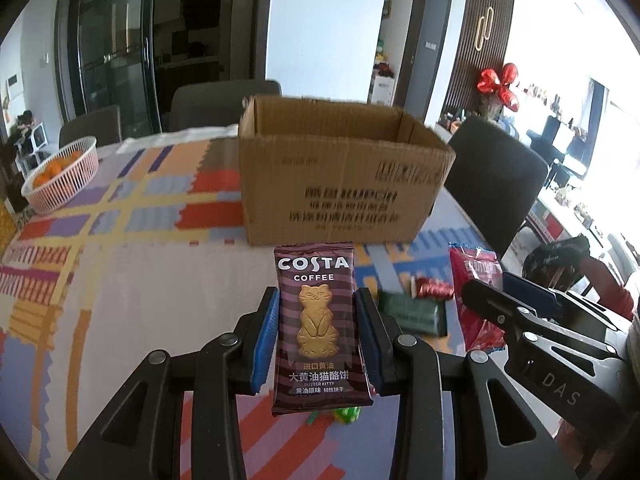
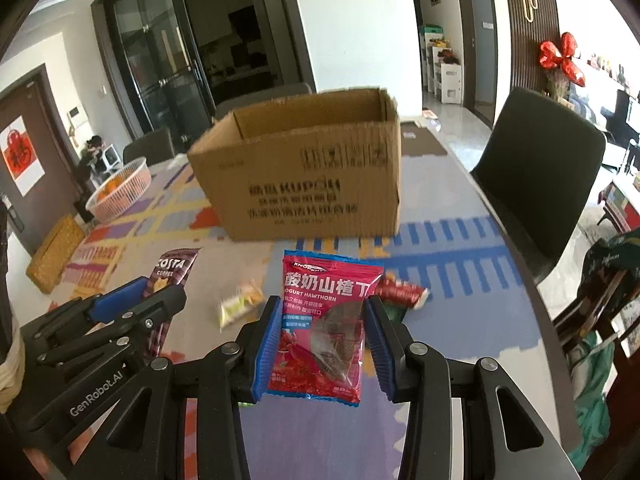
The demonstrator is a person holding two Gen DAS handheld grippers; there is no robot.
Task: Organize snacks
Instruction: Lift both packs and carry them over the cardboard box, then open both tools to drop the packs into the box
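In front of the open cardboard box point(image 1: 344, 176), the left gripper point(image 1: 316, 336) pinches a brown biscuit packet point(image 1: 316, 320); the right gripper point(image 2: 320, 340) pinches a red hawthorn packet point(image 2: 324, 320).

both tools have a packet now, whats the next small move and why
Probably carry both forward over the open box and let go. The left tool grips the Costa packet, the right tool the red hawthorn packet, both clear of the table, box just ahead.

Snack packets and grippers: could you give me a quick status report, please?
Left gripper shut on Costa biscuit packet. Right gripper shut on yogurt hawthorn packet. Cardboard box open ahead, path unobstructed.
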